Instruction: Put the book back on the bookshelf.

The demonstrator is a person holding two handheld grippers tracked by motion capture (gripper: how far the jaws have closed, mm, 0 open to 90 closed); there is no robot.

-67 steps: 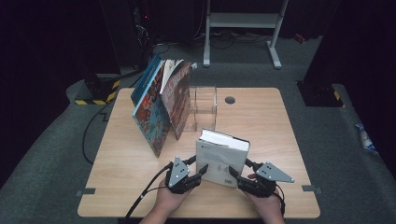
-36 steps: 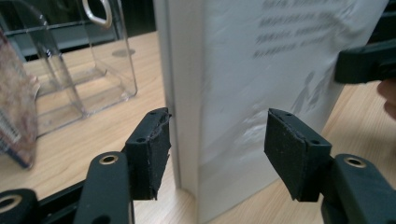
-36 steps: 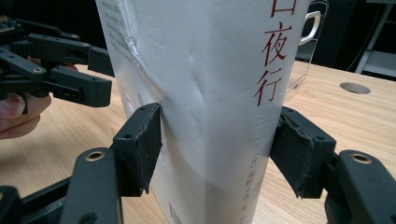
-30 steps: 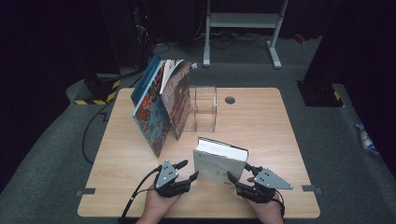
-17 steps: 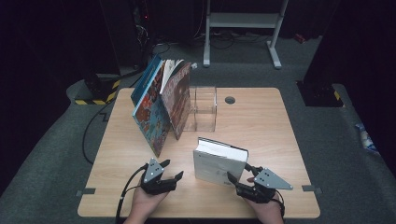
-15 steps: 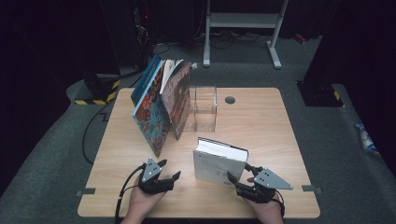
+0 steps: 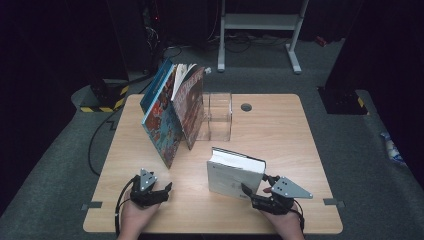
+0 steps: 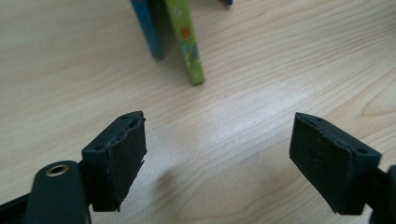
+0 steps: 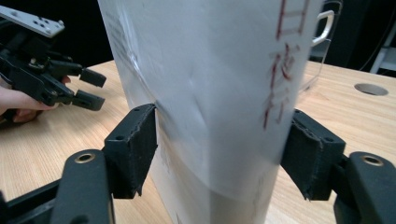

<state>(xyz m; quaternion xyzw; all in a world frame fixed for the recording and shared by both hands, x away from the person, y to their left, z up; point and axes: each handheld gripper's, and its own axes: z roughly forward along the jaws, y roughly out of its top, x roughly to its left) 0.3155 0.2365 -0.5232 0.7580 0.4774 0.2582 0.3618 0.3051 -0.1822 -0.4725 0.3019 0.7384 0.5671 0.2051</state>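
Observation:
A thick white book [image 7: 234, 172] stands upright on the wooden table [image 7: 280, 135], near its front edge. My right gripper [image 7: 256, 194] is at the book's lower right corner. In the right gripper view its two pads [image 9: 140, 140] lie against the white book [image 9: 210, 70], one on each cover. These jaws have just been opening a little with the book between them. My left gripper [image 7: 167, 189] rests low over bare wood well to the left of the book. It is open, its jaws have just been widening, and nothing is between them [image 8: 217, 144].
Several colourful picture books [image 7: 172, 117] lean together at the back left beside a clear plastic stand [image 7: 218, 117]. Their lower edges [image 8: 187, 51] show ahead of the left gripper. A cable hole [image 7: 245, 107] sits at the table's far side. The left gripper [image 9: 70, 79] shows left of the book.
The left gripper has let go of the white book, slid left along the table's front and spread its jaws. The book has stayed upright with the right gripper at it.

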